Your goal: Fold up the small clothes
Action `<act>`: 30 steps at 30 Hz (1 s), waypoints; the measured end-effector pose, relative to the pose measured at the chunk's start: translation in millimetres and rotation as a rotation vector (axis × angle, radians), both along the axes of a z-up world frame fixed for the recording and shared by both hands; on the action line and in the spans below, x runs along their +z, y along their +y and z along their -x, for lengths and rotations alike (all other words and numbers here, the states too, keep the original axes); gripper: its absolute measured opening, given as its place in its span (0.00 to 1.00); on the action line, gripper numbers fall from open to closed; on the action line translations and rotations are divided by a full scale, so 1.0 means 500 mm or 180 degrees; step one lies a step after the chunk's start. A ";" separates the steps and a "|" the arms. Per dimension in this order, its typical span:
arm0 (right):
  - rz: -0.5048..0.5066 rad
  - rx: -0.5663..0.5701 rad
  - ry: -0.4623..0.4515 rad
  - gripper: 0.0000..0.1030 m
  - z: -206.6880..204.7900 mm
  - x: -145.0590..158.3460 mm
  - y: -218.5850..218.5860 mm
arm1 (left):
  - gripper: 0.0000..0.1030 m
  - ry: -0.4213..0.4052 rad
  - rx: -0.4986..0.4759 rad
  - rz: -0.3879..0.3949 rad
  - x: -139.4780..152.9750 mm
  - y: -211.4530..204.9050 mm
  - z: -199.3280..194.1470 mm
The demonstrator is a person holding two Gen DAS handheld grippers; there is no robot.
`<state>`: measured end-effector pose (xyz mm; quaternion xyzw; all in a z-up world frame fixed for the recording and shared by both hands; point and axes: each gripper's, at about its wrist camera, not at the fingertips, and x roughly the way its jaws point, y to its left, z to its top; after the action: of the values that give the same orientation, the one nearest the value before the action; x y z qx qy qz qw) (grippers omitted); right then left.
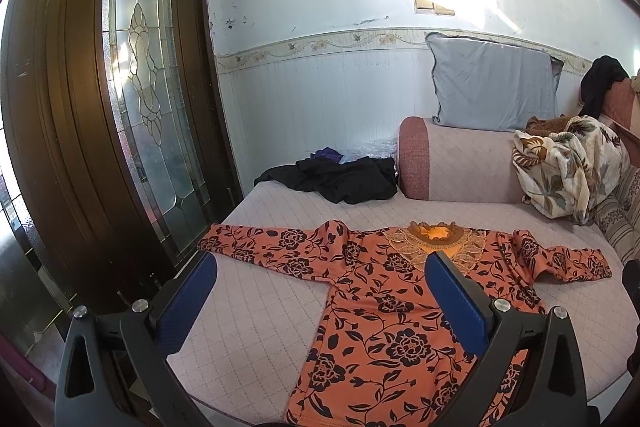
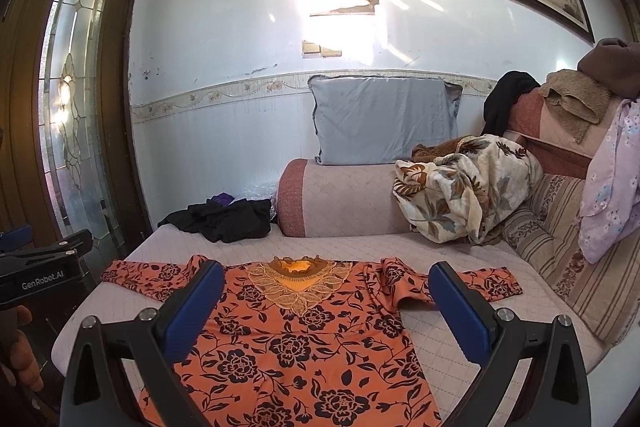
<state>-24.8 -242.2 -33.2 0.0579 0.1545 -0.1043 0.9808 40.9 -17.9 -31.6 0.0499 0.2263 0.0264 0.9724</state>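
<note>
So I hold both left tongs (image 1: 320, 291) and right tongs (image 2: 326, 301) wide, empty; orange top (image 1: 384, 327) mid-frame lies flat, unfolded.

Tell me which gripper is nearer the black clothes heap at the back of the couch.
Left. The left gripper sits on the side of the black clothes heap; the right gripper sits further toward the striped cushion, away from it.

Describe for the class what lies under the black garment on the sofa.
Under the black garment a purple cloth pokes out at the back, and the quilted sofa cover shows around it. How far the purple cloth extends beneath is hidden.
</note>
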 end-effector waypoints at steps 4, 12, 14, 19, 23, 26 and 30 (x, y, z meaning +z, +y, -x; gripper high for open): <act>-0.0034 0.0009 -0.0031 1.00 0.004 0.001 -0.003 | 1.00 0.0004 -0.0007 -0.0003 -0.004 -0.001 0.001; -0.0041 0.0016 -0.0026 1.00 0.003 -0.004 0.000 | 1.00 0.0049 -0.0008 -0.0019 -0.008 -0.008 -0.003; -0.0033 0.0016 -0.0027 1.00 0.003 -0.005 0.002 | 1.00 0.0044 -0.0012 -0.0019 -0.007 -0.007 -0.004; -0.0051 0.0005 -0.0061 1.00 0.005 0.002 -0.004 | 1.00 0.0012 0.0004 -0.0003 -0.005 -0.005 -0.001; -0.0074 0.0010 -0.0062 1.00 0.007 0.001 -0.006 | 1.00 0.0027 0.0000 -0.0005 -0.008 -0.005 -0.001; -0.0089 0.0032 -0.0039 1.00 0.005 -0.003 -0.003 | 1.00 0.0033 0.0006 -0.0012 -0.009 -0.002 -0.001; -0.0064 0.0056 -0.0035 1.00 0.004 -0.005 0.006 | 1.00 0.0033 0.0020 0.0005 -0.010 0.001 -0.001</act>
<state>-26.8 -239.0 -35.4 0.0670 0.1506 -0.0938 0.9819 41.4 -17.2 -36.8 0.0486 0.2316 0.0290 0.9712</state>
